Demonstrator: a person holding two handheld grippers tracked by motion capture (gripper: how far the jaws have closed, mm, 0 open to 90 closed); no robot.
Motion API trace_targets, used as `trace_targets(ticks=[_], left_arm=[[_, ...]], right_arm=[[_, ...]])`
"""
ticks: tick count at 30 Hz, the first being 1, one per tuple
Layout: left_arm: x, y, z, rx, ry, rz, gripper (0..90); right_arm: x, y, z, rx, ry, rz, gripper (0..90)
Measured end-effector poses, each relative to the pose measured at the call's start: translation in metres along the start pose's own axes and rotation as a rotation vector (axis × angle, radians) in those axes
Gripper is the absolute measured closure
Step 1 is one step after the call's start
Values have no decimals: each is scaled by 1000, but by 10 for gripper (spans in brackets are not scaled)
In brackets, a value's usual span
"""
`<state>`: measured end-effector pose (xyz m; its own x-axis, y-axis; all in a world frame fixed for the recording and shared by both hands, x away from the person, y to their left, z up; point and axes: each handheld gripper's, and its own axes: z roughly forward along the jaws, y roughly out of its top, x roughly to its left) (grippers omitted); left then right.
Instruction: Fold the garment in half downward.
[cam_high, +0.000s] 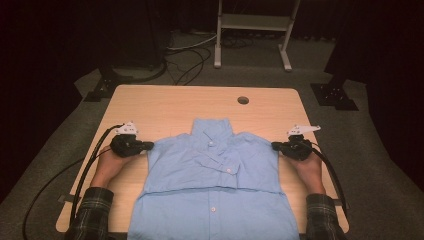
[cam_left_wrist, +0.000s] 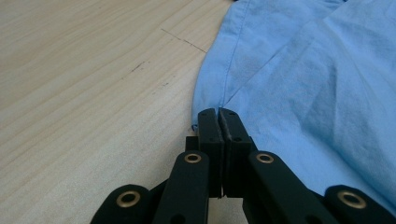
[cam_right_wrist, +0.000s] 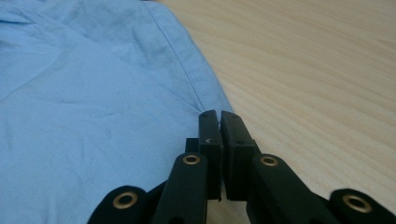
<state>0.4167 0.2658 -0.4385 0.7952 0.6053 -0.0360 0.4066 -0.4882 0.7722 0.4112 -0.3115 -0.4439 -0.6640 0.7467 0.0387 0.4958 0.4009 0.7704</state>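
Shirt hem sits closest to you, at the near table edge: light blue shirt (cam_high: 212, 187) lies flat, front up, buttons down the middle, collar pointing away from you, a fold line running across it at about mid-height. It covers the middle of the wooden table (cam_high: 165, 102) from the near edge to roughly the centre; bare wood shows on both sides and beyond the collar.

Your forearms in plaid sleeves (cam_high: 90, 212) come in low at both sides, one on each side of the shirt.

Your left gripper (cam_high: 148, 146) rests at the shirt's left shoulder edge. In the left gripper view the left gripper (cam_left_wrist: 218, 112) has its jaws together, pinched right on the corner where the shirt (cam_left_wrist: 303, 93) edge and a seam meet; cloth sits at the tips, table (cam_left_wrist: 93, 93) to the side.

Your right gripper (cam_high: 275, 145) rests at the opposite shoulder edge. In the right gripper view the right gripper (cam_right_wrist: 218, 113) has its jaws together too, clamped at the stitched edge of the shirt (cam_right_wrist: 93, 116), with table (cam_right_wrist: 317, 84) on the other side.

Black cables (cam_high: 92, 155) trail back from each gripper along your arms. Small round hole (cam_high: 243, 100) sits in the table past the collar.
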Motion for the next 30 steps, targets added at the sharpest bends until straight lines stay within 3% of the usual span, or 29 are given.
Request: trace_targets(ticks=[8,10,15,18,20,26,30], left_arm=[[4,5,-4,-14,51,-31,892],[7,8,-5,8,56,-45,892],[13,22,-5,19,94,-48,892],[15,30,-7,-2,118,-42,892],[18,34,-8,6,116,-58,892],[23,50,-10,-3,150,-44,892],[30,58,-12,-9,162,-56,892]], right_arm=[[-1,3,2,1,-22,-2,877],[-2,7,2,-5,-30,-10,877],[-2,19,2,-12,-51,-17,877],[-4,27,-1,-20,-62,-18,877],[-4,32,-3,-26,-71,-23,877],[-6,49,-4,-27,-90,-36,878],[-8,58,-3,-33,-100,-30,878]])
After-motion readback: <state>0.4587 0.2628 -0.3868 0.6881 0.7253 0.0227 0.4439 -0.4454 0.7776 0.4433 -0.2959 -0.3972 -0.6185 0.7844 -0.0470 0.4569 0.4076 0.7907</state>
